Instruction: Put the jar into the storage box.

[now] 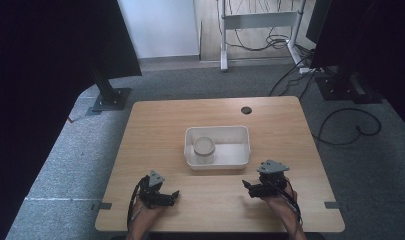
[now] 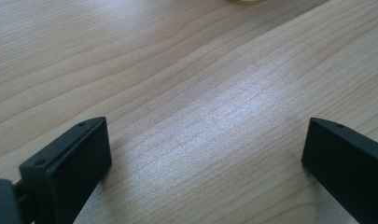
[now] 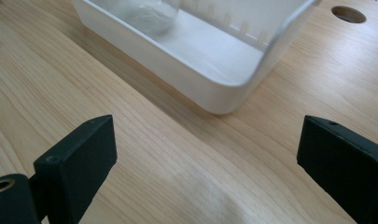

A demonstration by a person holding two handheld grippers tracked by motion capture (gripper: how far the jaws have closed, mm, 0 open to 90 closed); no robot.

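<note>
While both tongs rest near the table's (image 1: 140, 125) front edge, the left gripper (image 1: 173, 196) and right gripper (image 1: 247, 186) gape wide, holding nothing. Between and beyond them sits a white tray (image 1: 242, 134) containing a glass jar (image 1: 204, 148); no readable writing shows.

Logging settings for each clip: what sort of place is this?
Probably a lab or recording workspace, not a home: a bare wooden table on grey carpet, black stands beside it, and loose cables across the floor.
</note>
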